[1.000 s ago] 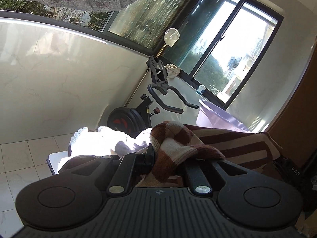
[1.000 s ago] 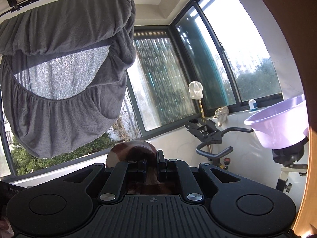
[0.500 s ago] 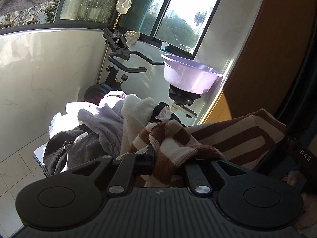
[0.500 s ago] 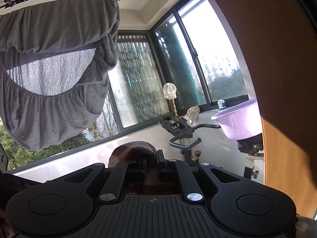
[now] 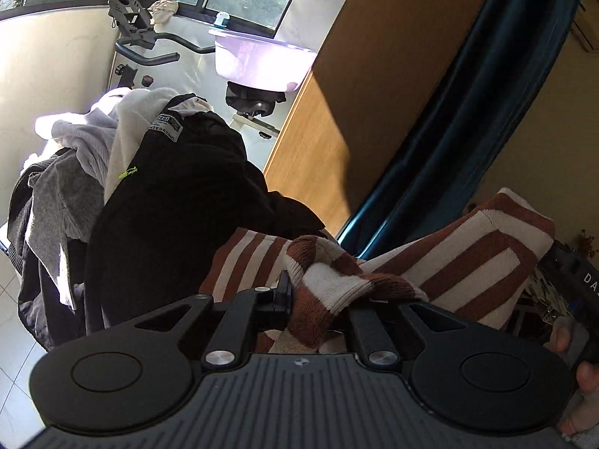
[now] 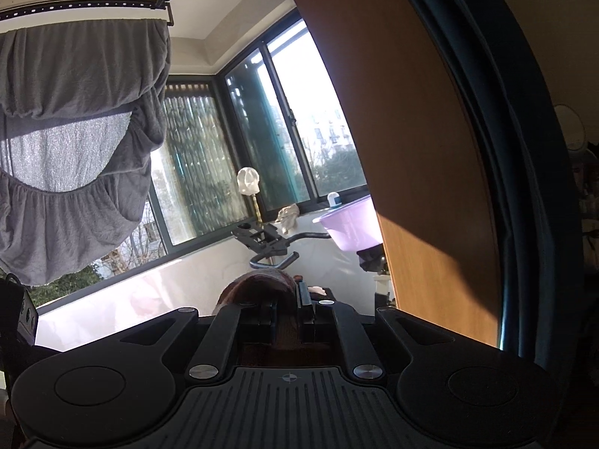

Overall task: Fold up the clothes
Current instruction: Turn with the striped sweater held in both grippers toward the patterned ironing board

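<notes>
Sunlit balcony windows [image 6: 292,142] stand behind a clothes pile [image 5: 157,194]; we hold the striped sweater [image 5: 468,262] stretched between left gripper [image 5: 318,299] and right gripper [image 6: 286,310], both jaws clamped on it.

Brown-and-cream striped knit garment [image 5: 468,262], bunched, stretched beside heaped clothes pile [image 5: 131,187]

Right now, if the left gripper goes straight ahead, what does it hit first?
Probably the black garment on the laundry pile, dead ahead of the left gripper, which is shut on the striped knit. Depth is unclear.
</notes>
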A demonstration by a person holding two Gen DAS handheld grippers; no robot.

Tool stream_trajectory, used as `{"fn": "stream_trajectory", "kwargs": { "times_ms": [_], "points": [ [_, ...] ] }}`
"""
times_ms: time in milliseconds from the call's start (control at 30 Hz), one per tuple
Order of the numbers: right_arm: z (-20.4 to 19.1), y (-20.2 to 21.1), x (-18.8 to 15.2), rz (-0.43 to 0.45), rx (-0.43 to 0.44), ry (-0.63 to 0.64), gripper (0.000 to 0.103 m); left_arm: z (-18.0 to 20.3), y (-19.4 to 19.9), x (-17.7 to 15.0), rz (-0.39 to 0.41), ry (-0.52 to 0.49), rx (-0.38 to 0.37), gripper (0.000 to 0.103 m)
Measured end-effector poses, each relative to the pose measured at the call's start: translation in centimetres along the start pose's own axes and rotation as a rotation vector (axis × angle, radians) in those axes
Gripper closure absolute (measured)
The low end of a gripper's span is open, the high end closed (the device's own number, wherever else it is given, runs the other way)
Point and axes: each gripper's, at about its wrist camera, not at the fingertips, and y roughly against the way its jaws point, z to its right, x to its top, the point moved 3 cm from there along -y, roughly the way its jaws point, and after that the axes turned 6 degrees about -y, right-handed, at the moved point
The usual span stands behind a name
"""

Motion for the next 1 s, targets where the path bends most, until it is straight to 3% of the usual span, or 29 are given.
{"fn": "stream_trajectory", "kwargs": {
  "times_ms": [233,467,800,1000],
  "points": [
    [2.8,7.3,-0.2,-0.001,-0.165,-0.002,0.095,5.4,-2.8,-1.9,-0.053,-0.027,-0.131,0.094],
    [7.7,14.2,-0.1,0.034,-0.311,-0.026,0.095,12.1,-6.1,-3.0,-0.089,-0.076,-0.199,0.094],
    [22.0,27.1,1.6,0.09,-0.457,-0.116,0.095,29.7,-12.9,-4.4,-0.062,-0.19,-0.321,0.094],
    [31.1,36.3,3.4,0.127,-0.554,-0.108,0.095,42.0,-18.0,-6.5,-0.128,-0.266,-0.435,0.094]
  ]
}}
